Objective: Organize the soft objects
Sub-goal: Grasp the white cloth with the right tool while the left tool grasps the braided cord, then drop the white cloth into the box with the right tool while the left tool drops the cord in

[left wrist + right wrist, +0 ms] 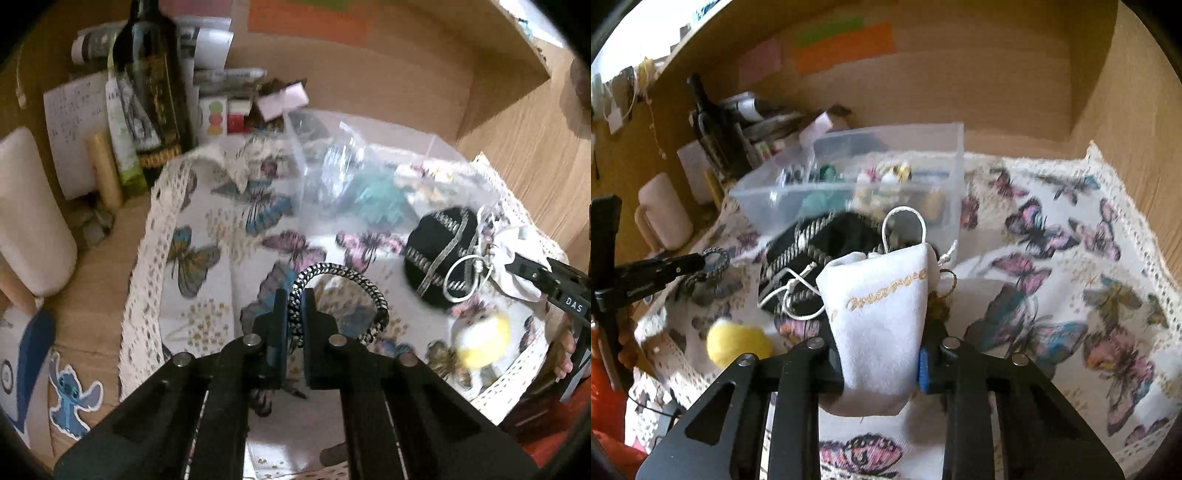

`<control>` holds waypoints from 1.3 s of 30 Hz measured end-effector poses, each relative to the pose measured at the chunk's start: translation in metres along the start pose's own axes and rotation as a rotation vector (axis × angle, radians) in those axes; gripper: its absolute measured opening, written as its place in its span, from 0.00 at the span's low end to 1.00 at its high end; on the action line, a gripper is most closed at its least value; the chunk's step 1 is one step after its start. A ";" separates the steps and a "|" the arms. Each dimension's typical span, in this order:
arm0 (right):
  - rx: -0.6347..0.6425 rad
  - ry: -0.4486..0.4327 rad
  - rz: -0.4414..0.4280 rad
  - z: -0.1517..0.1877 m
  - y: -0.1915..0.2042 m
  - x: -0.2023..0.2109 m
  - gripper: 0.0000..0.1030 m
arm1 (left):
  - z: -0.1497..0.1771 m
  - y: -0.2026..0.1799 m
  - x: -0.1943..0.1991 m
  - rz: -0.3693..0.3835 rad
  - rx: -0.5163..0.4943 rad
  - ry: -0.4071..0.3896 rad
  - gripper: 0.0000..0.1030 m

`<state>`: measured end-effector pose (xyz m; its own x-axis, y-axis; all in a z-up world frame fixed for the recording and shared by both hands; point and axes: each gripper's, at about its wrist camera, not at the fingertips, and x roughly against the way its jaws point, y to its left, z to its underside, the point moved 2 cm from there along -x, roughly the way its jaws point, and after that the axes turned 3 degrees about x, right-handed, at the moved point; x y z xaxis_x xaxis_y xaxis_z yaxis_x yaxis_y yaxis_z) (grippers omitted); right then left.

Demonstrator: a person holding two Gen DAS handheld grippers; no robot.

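Wooden worktop (1015,122), draped with butterfly-print cloth (1052,258). On cloth: clear plastic box (945,155), black pouch (439,251), yellow ball (737,341). On bare wood: dark bottle (151,77), pale mug (665,214).

clear box (849,177) and black pouch (827,251) ahead, cloth (1071,258) open rightward

Contents of the clear plastic box (849,173) smeared by blur, gold lettering on the white pouch (882,332) before that box unreadable, pouch base hidden between jaws
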<state>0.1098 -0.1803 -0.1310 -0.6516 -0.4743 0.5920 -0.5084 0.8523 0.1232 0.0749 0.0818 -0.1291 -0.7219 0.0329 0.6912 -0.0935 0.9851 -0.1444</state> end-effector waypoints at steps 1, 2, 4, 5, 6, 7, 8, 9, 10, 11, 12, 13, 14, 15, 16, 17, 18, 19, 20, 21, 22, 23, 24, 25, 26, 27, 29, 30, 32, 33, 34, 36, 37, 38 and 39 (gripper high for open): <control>-0.001 -0.010 -0.003 -0.004 0.000 0.002 0.22 | -0.005 -0.003 0.005 0.005 -0.008 -0.018 0.05; -0.002 -0.030 -0.005 -0.009 -0.001 0.006 0.22 | -0.009 -0.006 0.008 0.005 -0.014 -0.033 0.05; 0.003 -0.061 -0.001 -0.019 -0.001 0.010 0.22 | -0.018 -0.010 0.014 0.006 -0.026 -0.060 0.05; 0.004 -0.082 0.003 -0.024 -0.001 0.014 0.22 | -0.024 -0.013 0.017 0.008 -0.032 -0.078 0.05; 0.004 -0.106 0.003 -0.030 -0.002 0.019 0.22 | -0.028 -0.014 0.019 0.012 -0.035 -0.089 0.05; 0.003 -0.125 0.000 -0.036 -0.002 0.022 0.22 | -0.034 -0.017 0.022 0.015 -0.039 -0.109 0.05; 0.004 -0.140 -0.003 -0.040 -0.002 0.025 0.22 | -0.038 -0.019 0.024 0.017 -0.042 -0.122 0.05; 0.006 -0.156 -0.002 -0.045 -0.003 0.028 0.22 | -0.043 -0.022 0.026 0.022 -0.044 -0.136 0.05; 0.011 -0.178 0.003 -0.052 -0.003 0.031 0.22 | -0.049 -0.025 0.028 0.027 -0.047 -0.152 0.05; 0.015 -0.194 0.005 -0.057 -0.003 0.034 0.22 | -0.053 -0.027 0.029 0.031 -0.047 -0.163 0.05; 0.018 -0.208 0.006 -0.062 -0.003 0.036 0.22 | -0.059 -0.029 0.030 0.037 -0.048 -0.175 0.05; 0.021 -0.225 0.009 -0.066 -0.004 0.040 0.22 | -0.065 -0.032 0.031 0.043 -0.048 -0.189 0.05; 0.026 -0.240 0.012 -0.071 -0.004 0.041 0.22 | -0.069 -0.034 0.032 0.045 -0.048 -0.198 0.05; 0.030 -0.249 0.015 -0.076 -0.004 0.042 0.22 | -0.073 -0.036 0.033 0.045 -0.046 -0.208 0.05; 0.034 -0.260 0.020 -0.081 -0.004 0.043 0.22 | -0.079 -0.039 0.032 0.043 -0.047 -0.217 0.05; 0.039 -0.274 0.022 -0.088 -0.005 0.043 0.22 | -0.082 -0.041 0.031 0.033 -0.045 -0.224 0.05; 0.041 -0.280 0.023 -0.092 -0.005 0.042 0.22 | -0.086 -0.042 0.029 0.021 -0.044 -0.236 0.05; 0.045 -0.288 0.023 -0.098 -0.006 0.041 0.22 | -0.091 -0.044 0.027 0.013 -0.043 -0.243 0.05; 0.046 -0.293 0.024 -0.102 -0.007 0.040 0.22 | -0.095 -0.045 0.024 0.010 -0.041 -0.243 0.05; 0.048 -0.295 0.026 -0.106 -0.008 0.038 0.22 | -0.099 -0.046 0.021 0.010 -0.038 -0.242 0.05; 0.052 -0.295 0.030 -0.110 -0.009 0.035 0.22 | -0.103 -0.047 0.017 0.010 -0.035 -0.242 0.05; 0.052 -0.293 0.032 -0.114 -0.010 0.031 0.22 | -0.108 -0.048 0.013 0.007 -0.034 -0.240 0.05; 0.052 -0.290 0.029 -0.117 -0.011 0.029 0.22 | -0.109 -0.049 0.010 0.006 -0.032 -0.239 0.05; 0.052 -0.283 0.024 -0.120 -0.012 0.025 0.22 | -0.113 -0.050 0.005 0.007 -0.031 -0.232 0.05; 0.049 -0.274 0.019 -0.123 -0.013 0.020 0.22 | -0.115 -0.051 0.000 0.004 -0.026 -0.225 0.05; 0.050 -0.263 0.014 -0.125 -0.013 0.014 0.22 | -0.117 -0.051 -0.004 0.002 -0.025 -0.221 0.05; 0.056 -0.242 0.018 -0.129 -0.012 0.004 0.22 | -0.120 -0.052 -0.017 -0.001 -0.025 -0.199 0.05; 0.061 -0.230 0.019 -0.129 -0.012 -0.001 0.22 | -0.121 -0.053 -0.023 0.001 -0.027 -0.186 0.05; 0.068 -0.199 0.023 -0.131 -0.012 -0.015 0.22 | -0.121 -0.056 -0.038 0.004 -0.034 -0.151 0.05; 0.071 -0.183 0.025 -0.131 -0.013 -0.021 0.22 | -0.121 -0.056 -0.046 0.004 -0.038 -0.134 0.05; 0.073 -0.165 0.026 -0.132 -0.014 -0.028 0.22 | -0.120 -0.057 -0.053 0.007 -0.042 -0.118 0.05; 0.069 -0.123 0.031 -0.131 -0.018 -0.046 0.22 | -0.118 -0.060 -0.065 0.009 -0.051 -0.085 0.05; 0.066 -0.106 0.030 -0.130 -0.021 -0.052 0.22 | -0.116 -0.061 -0.071 0.008 -0.057 -0.070 0.05; 0.059 -0.077 0.028 -0.128 -0.023 -0.063 0.22 | -0.115 -0.062 -0.076 0.004 -0.062 -0.058 0.05; 0.055 -0.058 0.028 -0.127 -0.024 -0.070 0.22 | -0.114 -0.063 -0.080 0.003 -0.066 -0.050 0.05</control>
<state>0.2394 -0.1394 -0.0740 -0.6963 -0.4641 0.5475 -0.5189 0.8525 0.0627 0.2171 0.0365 -0.0944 -0.7555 0.0291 0.6545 -0.0467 0.9941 -0.0982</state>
